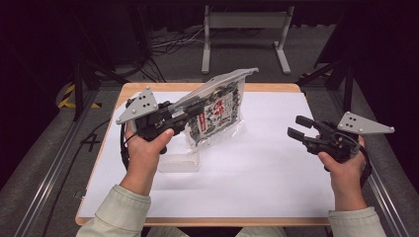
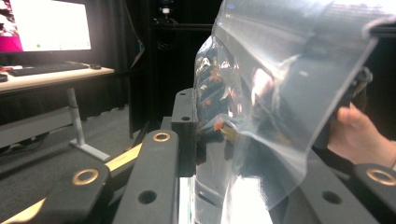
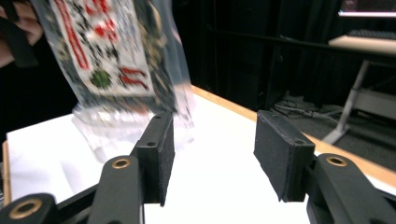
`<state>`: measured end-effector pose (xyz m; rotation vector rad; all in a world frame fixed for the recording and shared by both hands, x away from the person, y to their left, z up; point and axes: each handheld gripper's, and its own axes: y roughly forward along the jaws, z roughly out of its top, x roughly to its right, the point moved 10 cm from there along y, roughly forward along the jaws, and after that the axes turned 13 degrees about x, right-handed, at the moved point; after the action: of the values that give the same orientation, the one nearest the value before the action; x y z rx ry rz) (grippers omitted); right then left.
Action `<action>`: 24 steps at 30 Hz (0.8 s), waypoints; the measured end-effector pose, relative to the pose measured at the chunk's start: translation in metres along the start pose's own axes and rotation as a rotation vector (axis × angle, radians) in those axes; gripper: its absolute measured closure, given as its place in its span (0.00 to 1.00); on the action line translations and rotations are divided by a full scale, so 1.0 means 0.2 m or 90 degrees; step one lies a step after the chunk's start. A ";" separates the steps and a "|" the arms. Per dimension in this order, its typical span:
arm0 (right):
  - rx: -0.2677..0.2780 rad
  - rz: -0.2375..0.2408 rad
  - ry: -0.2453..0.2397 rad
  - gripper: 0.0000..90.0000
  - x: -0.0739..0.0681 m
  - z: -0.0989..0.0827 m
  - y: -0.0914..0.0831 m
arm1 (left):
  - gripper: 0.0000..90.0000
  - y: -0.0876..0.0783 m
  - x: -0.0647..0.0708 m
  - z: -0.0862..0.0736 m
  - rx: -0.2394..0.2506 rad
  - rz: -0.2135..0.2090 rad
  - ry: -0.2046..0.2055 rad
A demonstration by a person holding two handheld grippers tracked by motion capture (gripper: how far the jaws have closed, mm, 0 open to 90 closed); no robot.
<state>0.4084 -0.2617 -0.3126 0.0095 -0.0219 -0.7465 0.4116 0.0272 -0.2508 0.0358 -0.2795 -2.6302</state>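
Where black curtains hang, white-topped table (image 1: 257,168).

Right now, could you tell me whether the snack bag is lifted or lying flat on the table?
Lifted. The left gripper is shut on the snack bag, holding it tilted above the white table.

Packet (image 1: 217,111) above table (image 1: 276,182), left

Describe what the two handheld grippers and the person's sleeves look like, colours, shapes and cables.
Both the left gripper and the right gripper are black, each topped by a grey three-cornered plate dotted with small holes. The jaws carry flat black pads and brass-coloured rivets at the joints. A black cable loops from the left gripper. The person wears pale cream sleeves.
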 end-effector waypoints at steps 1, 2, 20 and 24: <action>-0.003 -0.006 0.004 0.54 0.01 -0.02 -0.01 | 0.82 -0.01 -0.01 0.01 0.001 0.004 0.002; -0.006 -0.011 0.009 0.53 0.03 -0.05 -0.02 | 0.82 -0.01 -0.01 0.01 0.001 0.006 0.002; -0.031 -0.044 0.004 0.50 0.10 -0.16 -0.04 | 0.82 -0.11 -0.21 0.05 0.001 0.095 0.031; -0.031 -0.043 0.003 0.50 0.10 -0.16 -0.04 | 0.82 -0.13 -0.24 0.05 -0.003 0.112 0.042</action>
<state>0.4182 -0.2806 -0.3445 -0.0345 0.0018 -0.8137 0.4416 0.0746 -0.2471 0.0931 -0.2418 -2.4504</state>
